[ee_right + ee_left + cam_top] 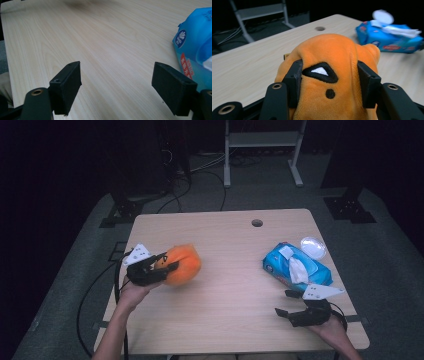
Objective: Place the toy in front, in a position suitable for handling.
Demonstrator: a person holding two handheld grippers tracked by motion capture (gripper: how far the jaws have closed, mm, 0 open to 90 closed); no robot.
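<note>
Grab made: the left tongs (pixel 161 265) clamp the orange plush toy (pixel 183 264) on both sides, holding it near the worktop's (pixel 225 315) left edge. Right tongs (pixel 283 303) gape wide and empty by the near right corner, just beside the blue wipes pack (pixel 296 265). Picking looks done; where the toy goes next is undecided
</note>
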